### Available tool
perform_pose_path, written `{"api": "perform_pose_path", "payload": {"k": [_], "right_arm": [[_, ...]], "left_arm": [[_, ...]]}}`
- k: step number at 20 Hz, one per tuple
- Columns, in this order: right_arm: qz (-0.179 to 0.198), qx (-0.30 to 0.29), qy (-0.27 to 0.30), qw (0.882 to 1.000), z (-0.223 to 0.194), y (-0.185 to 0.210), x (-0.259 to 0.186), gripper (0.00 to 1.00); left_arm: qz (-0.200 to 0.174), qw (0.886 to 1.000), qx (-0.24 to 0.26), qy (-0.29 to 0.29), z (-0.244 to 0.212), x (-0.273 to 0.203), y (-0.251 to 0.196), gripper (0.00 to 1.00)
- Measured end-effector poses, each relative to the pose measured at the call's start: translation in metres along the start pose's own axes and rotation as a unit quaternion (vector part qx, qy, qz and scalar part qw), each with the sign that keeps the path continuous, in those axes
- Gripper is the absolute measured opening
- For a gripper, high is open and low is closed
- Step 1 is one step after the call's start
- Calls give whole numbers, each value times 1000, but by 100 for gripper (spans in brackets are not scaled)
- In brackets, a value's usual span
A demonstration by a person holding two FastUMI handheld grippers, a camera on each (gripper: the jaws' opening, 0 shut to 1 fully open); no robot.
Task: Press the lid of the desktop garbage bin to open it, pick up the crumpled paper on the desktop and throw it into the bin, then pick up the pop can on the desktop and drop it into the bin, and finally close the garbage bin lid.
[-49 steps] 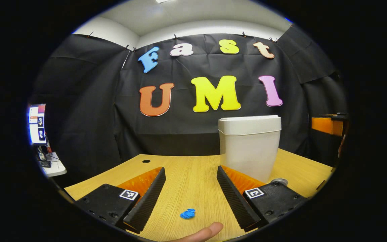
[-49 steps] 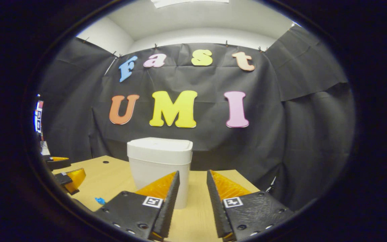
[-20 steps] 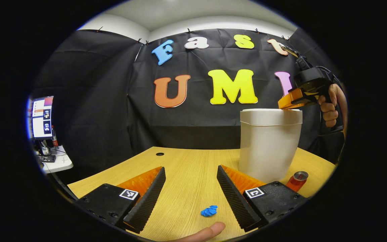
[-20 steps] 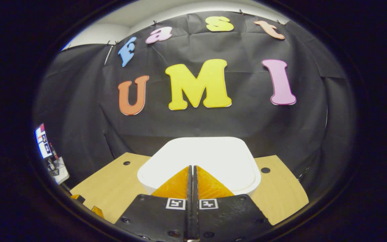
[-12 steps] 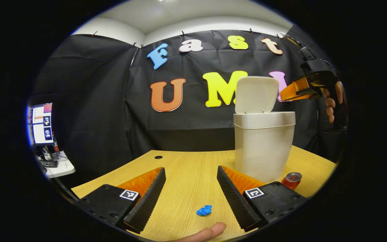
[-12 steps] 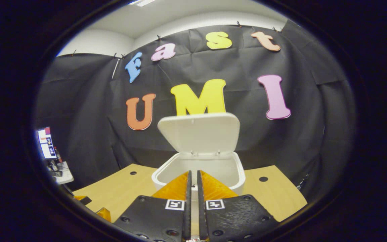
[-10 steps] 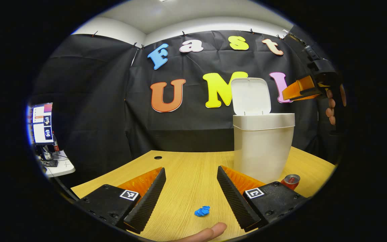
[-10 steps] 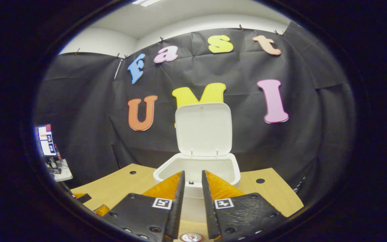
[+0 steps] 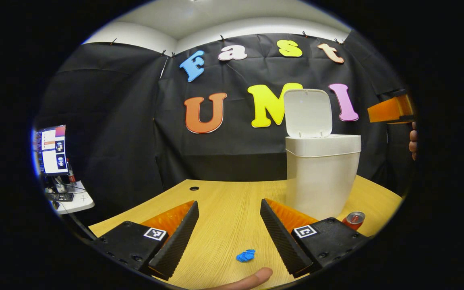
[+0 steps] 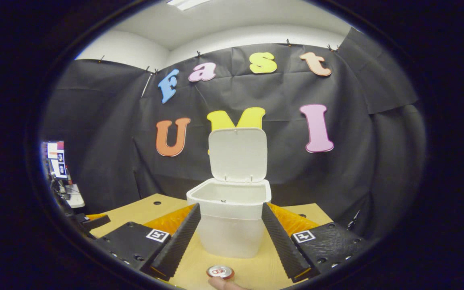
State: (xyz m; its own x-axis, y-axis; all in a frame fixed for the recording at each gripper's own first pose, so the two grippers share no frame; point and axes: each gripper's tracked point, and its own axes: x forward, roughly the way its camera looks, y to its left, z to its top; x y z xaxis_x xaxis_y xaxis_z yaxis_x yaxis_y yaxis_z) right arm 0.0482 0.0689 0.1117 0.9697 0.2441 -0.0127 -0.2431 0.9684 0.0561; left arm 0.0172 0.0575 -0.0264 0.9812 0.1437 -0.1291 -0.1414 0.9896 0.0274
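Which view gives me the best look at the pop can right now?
The left gripper view: the pop can stands beside the bin, showing its red side and top. The right gripper view shows just its top at the bottom edge, in front of the bin.

- My left gripper (image 9: 229, 225) is held low and level, pointing forward, its two fingers spread wide apart with nothing between them.
- A fingertip (image 9: 252, 278) of my own hand pokes into the bottom edge of the left gripper view.
- My right gripper (image 10: 230, 237) is also spread wide, fingers angled outward, gripping nothing.
- From the left gripper view, my right gripper (image 9: 391, 109) is raised high at the far right, with my fingers (image 9: 413, 139) curled around its handle.
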Motion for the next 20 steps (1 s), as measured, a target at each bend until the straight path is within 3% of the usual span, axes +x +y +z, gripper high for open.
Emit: {"api": "perform_pose_path", "payload": {"k": [6, 13, 18, 20], "right_arm": [[-12, -20, -3, 1000, -23, -19, -19, 95], [25, 27, -16, 999, -56, -14, -55, 96], [-27, -9, -11, 1000, -91, -45, -69, 94], [-50, -40, -3, 998, -111, -57, -71, 92]], "left_arm": [[-31, 998, -17, 55, -35, 9, -5, 99], [-58, 990, -10, 128, -94, 12, -14, 99], [-97, 979, 1, 181, -136, 12, -34, 96], [-129, 969, -1, 209, -157, 14, -49, 92]]}}
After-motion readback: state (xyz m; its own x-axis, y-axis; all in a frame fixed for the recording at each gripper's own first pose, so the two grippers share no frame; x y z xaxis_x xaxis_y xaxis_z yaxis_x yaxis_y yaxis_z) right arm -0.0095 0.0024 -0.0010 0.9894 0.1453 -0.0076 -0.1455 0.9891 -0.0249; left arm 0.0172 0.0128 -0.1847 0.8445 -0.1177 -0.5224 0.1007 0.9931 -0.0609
